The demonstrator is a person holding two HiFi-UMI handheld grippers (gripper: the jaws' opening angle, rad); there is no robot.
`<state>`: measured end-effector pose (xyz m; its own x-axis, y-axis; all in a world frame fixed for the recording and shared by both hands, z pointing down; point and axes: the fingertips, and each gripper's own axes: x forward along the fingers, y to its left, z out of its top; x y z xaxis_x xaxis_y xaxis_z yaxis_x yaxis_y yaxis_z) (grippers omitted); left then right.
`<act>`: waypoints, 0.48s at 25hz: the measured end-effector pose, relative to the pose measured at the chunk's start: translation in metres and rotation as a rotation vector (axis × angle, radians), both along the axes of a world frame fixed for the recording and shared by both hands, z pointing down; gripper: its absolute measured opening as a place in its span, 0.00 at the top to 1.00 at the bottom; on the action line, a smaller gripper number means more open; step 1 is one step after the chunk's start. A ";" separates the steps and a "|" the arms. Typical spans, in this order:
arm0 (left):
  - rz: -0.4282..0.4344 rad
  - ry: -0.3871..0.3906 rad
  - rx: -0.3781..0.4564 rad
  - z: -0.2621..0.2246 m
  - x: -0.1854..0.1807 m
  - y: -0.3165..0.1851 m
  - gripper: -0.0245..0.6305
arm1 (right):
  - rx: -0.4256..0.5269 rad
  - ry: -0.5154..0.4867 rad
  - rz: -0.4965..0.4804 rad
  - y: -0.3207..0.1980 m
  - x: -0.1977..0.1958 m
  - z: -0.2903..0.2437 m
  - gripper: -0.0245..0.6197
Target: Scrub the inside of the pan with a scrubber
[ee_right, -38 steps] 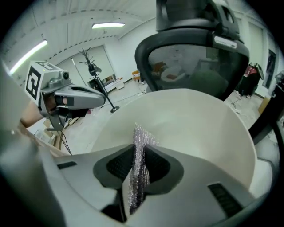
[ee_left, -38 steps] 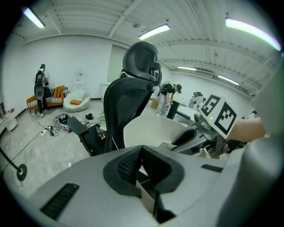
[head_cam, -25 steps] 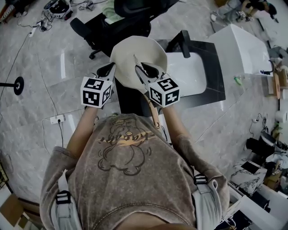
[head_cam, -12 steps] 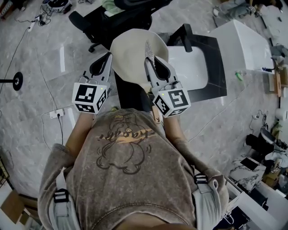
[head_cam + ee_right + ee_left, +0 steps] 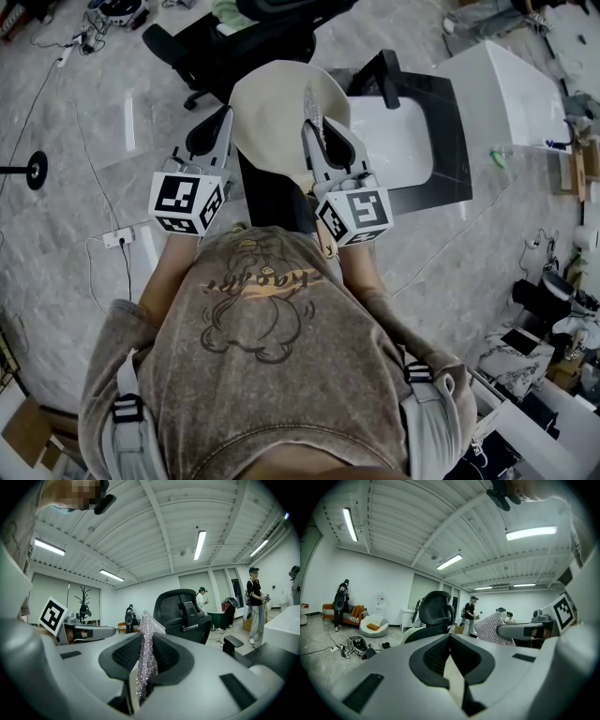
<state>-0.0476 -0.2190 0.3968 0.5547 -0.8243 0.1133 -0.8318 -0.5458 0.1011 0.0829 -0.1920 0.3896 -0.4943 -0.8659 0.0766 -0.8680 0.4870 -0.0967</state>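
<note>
In the head view a beige pan point(image 5: 272, 108) is held up in front of me, its handle point(image 5: 324, 240) pointing back toward my chest. My left gripper point(image 5: 225, 116) is shut on the pan's left rim, which shows as a thin beige edge point(image 5: 454, 679) pinched between its jaws. My right gripper point(image 5: 308, 124) is shut on a glittery silver scrubber point(image 5: 146, 660), whose tip point(image 5: 308, 99) stands over the pan's right side. Both grippers point roughly level. The left gripper view also shows the scrubber point(image 5: 491, 627) off to its right.
A black office chair point(image 5: 244, 42) stands beyond the pan. A white tabletop in a black frame point(image 5: 403, 150) is to the right, with a white cabinet point(image 5: 506, 94) behind it. A power strip point(image 5: 119, 247) and cables lie on the marble floor. Several people stand across the room point(image 5: 255, 602).
Over the last second both grippers have risen and tipped upward together, carrying the pan and scrubber. The last half second shows almost no movement.
</note>
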 end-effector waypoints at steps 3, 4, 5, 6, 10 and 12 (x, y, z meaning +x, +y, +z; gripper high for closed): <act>-0.002 0.006 -0.008 0.001 -0.001 -0.001 0.94 | 0.017 0.002 0.019 0.000 0.002 -0.001 0.83; -0.003 0.009 -0.011 0.001 -0.002 -0.002 0.94 | 0.017 0.005 0.024 0.000 0.002 -0.001 0.83; -0.005 0.011 -0.013 0.001 -0.002 -0.002 0.94 | 0.015 0.007 0.026 0.000 0.002 0.000 0.83; -0.007 0.012 -0.015 0.002 -0.002 -0.002 0.94 | 0.010 0.007 0.027 0.000 0.003 0.002 0.83; -0.018 0.006 -0.024 0.005 -0.004 -0.003 0.94 | 0.000 0.016 0.032 0.000 0.003 0.005 0.83; -0.023 0.006 -0.031 0.006 -0.005 -0.003 0.94 | -0.003 0.018 0.036 0.001 0.003 0.006 0.83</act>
